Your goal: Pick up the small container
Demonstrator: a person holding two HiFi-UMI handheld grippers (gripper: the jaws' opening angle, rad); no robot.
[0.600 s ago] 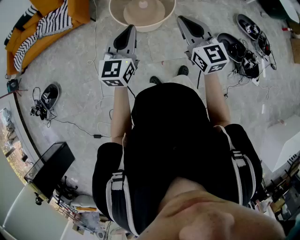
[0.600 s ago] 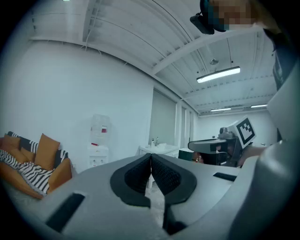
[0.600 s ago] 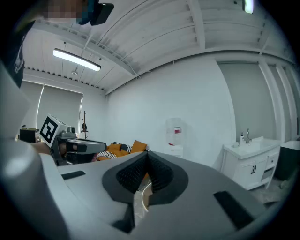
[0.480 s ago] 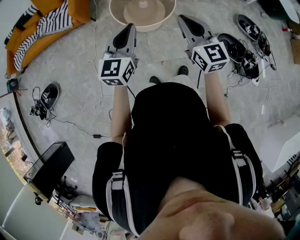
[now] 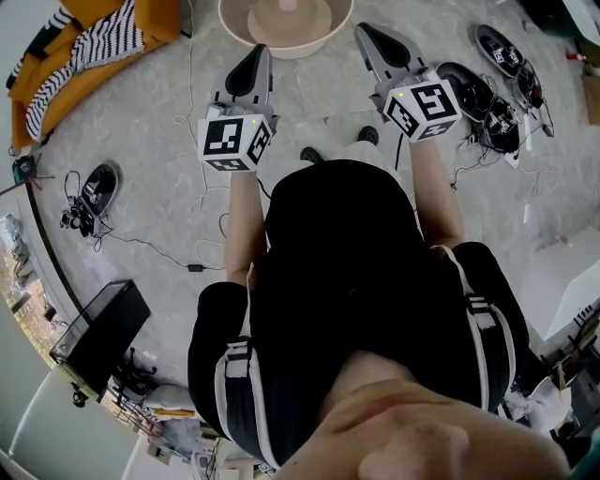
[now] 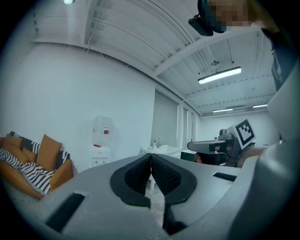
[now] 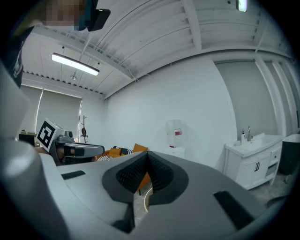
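Both grippers are held out in front of the person, level, over the grey floor. In the head view my left gripper (image 5: 256, 56) points toward a round beige rimmed table (image 5: 234, 28) at the top edge. My right gripper (image 5: 367, 36) points just right of it. A small pale round object (image 5: 287, 5) sits at the table's middle, cut off by the frame. In the left gripper view the jaws (image 6: 151, 165) are shut with nothing between them. The right gripper's jaws (image 7: 146, 165) are likewise shut and empty.
An orange sofa with a striped cushion (image 5: 89, 42) stands at the far left. Shoes and cables (image 5: 492, 89) lie on the right, and one shoe (image 5: 98, 187) on the left. A black box (image 5: 98, 333) is at the lower left. A water dispenser (image 6: 102, 140) and a white sink cabinet (image 7: 251, 159) stand by the wall.
Both grippers keep almost the same place and stay shut. The head view has shifted very slightly.
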